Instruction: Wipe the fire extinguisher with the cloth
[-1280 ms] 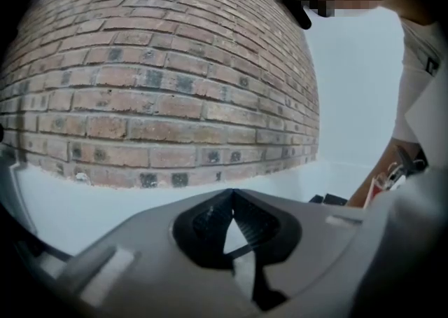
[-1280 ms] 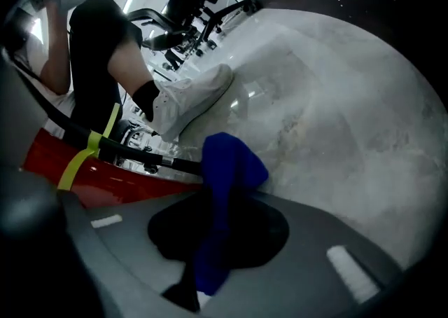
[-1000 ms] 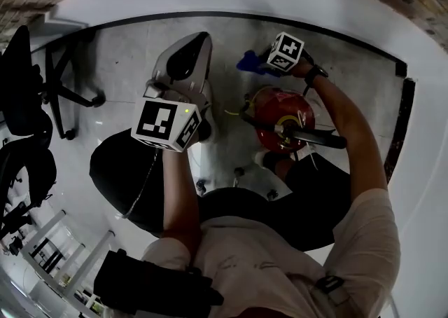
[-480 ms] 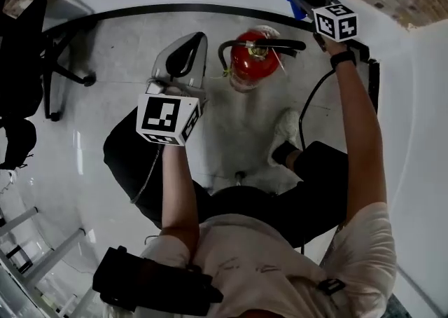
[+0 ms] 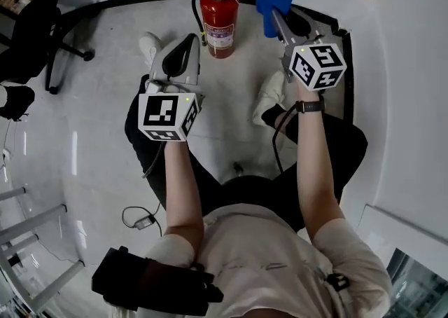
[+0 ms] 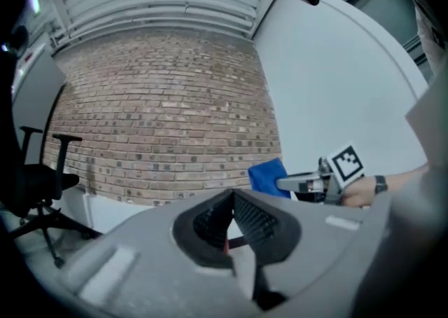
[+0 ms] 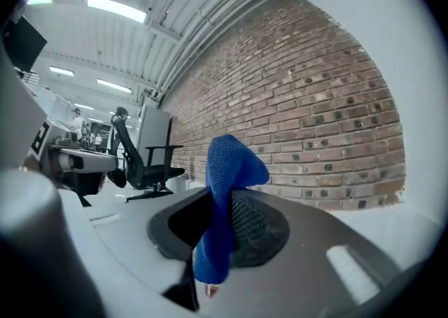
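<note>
**Against the wall's foot: extinguisher upright, cloth held clear beside it**

At the base of the white wall, on the pale grey floor [image 5: 105, 120], the red cylindrical fire extinguisher [image 5: 218, 22] stands upright. A pale label runs down its side, and a black handle and a looped black hose sit at its top. Just to its right in the head view is the blue woven cloth [image 5: 271, 0], raised off the floor and showing no contact with the cylinder.

The right gripper [image 5: 274, 21] has its jaws clamped on that cloth. In the right gripper view the fabric [image 7: 224, 204] is pinched between the ribbed pads, with one end bunched above the tips and the other hanging below the gripper [image 7: 224, 222]. The left gripper view shows the same cloth [image 6: 267, 176] on the end of the right gripper [image 6: 308, 182], in front of the brick.

The left gripper [image 5: 187, 45] is held left of the extinguisher and apart from it. Its jaws [image 6: 231, 220] meet at the tips with nothing held between them.

Two white shoes [image 5: 269, 96] rest on the floor below the grippers, one on each side. A black office chair [image 5: 42, 36] stands well apart at the left, and a reddish-brown brick wall [image 7: 315, 120] rises above the white base.
</note>
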A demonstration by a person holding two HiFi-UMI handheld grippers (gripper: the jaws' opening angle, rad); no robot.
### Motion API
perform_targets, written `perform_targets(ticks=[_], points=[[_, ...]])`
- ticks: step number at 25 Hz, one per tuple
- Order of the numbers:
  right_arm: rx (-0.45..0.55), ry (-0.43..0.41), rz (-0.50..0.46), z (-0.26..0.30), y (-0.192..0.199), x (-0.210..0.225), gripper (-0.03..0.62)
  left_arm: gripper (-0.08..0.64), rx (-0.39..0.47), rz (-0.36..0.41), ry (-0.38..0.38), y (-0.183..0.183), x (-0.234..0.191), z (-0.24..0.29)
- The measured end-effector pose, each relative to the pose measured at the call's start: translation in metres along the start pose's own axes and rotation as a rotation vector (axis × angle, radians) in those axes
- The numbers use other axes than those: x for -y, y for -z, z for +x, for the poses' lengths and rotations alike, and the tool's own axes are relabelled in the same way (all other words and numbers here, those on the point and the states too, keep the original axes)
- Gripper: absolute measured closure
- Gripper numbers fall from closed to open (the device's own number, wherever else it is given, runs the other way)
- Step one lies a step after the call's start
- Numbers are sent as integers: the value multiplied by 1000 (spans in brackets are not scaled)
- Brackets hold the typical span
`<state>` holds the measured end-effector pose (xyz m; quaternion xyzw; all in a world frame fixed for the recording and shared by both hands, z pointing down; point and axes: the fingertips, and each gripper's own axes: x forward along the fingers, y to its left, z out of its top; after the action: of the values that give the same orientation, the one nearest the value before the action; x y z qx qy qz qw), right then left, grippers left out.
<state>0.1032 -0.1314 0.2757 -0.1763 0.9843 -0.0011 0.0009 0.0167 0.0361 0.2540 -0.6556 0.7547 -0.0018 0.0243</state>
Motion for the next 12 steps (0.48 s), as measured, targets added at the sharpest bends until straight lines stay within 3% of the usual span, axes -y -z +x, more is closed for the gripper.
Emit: perform_targets(ticks=[6, 12], points=[[-22, -43, 61, -123, 16, -100, 526, 560, 31, 21, -57, -17, 86, -63], [11, -72, 22, -140, 13, -127, 526, 559, 59, 13, -142, -21, 107, -87]])
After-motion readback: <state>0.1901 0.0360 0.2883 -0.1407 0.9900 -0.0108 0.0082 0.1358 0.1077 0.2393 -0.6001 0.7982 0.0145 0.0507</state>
